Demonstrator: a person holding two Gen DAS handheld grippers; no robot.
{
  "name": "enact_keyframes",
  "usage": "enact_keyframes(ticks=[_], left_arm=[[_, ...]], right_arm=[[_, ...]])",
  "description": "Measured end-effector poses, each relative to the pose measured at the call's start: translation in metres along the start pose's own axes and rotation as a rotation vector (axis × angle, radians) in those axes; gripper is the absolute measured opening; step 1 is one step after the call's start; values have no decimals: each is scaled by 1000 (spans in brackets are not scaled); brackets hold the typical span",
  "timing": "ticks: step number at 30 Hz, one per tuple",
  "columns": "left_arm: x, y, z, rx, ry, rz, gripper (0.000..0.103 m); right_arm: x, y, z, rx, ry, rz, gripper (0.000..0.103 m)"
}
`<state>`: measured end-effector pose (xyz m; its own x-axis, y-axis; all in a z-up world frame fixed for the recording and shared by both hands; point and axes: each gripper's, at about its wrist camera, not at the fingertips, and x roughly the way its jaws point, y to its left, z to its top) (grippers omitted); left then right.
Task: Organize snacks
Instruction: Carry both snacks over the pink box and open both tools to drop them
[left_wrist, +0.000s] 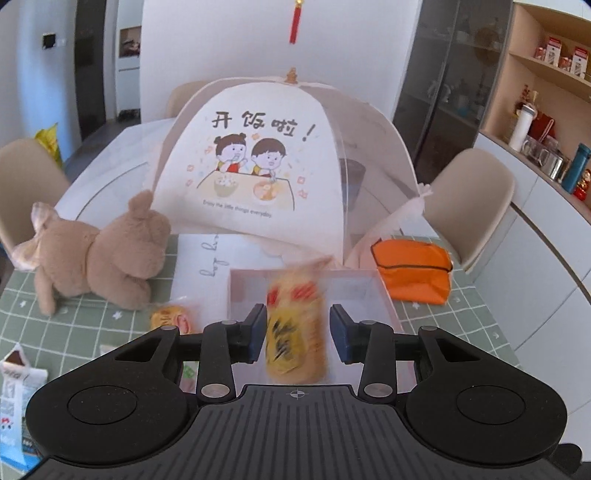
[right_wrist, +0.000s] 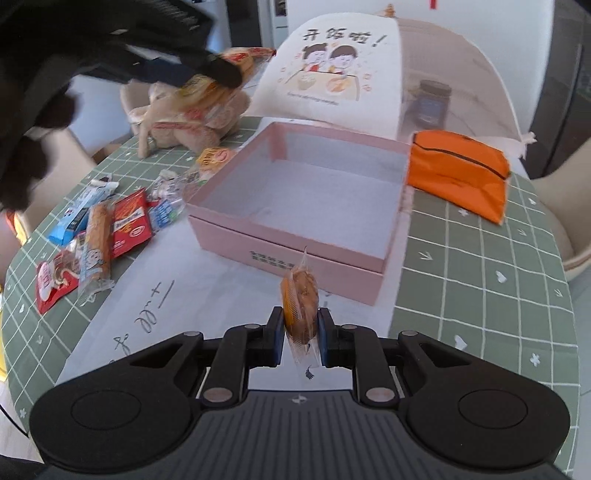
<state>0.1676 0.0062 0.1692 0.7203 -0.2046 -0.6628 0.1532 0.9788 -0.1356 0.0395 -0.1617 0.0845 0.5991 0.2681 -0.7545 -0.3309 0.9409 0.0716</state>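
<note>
The right gripper (right_wrist: 301, 332) clenches a wrapped cake (right_wrist: 300, 302) just short of the pink box's (right_wrist: 291, 254) near wall, while the left gripper (left_wrist: 297, 332) grasps a yellow snack packet (left_wrist: 295, 328) above that box's open, unfilled interior.

My fingers (right_wrist: 277, 339): black, blue pads. Box (right_wrist: 236, 236): pink. Pouch (right_wrist: 458, 181): orange. Bench (right_wrist: 480, 295) cloth: green, white grid.

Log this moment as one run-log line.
left gripper: holds yellow snack pack | right gripper: shut on wrapped pastry | pink box: empty
</note>
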Motion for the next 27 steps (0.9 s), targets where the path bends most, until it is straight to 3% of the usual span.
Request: enact_keyframes(ticks=[9, 17, 23, 27], left_arm=[[5, 24, -32, -20, 79, 11, 42], [-26, 79, -101, -224, 134, 19, 42], [-53, 119, -150, -319, 168, 102, 42], [-71, 150, -174, -386, 175, 153, 42]], right_arm=[[12, 0, 10, 6, -17, -10, 18], [30, 22, 73, -36, -109, -6, 18], [51, 36, 102, -66, -128, -37, 21], [59, 46, 105, -88, -117, -42, 30]])
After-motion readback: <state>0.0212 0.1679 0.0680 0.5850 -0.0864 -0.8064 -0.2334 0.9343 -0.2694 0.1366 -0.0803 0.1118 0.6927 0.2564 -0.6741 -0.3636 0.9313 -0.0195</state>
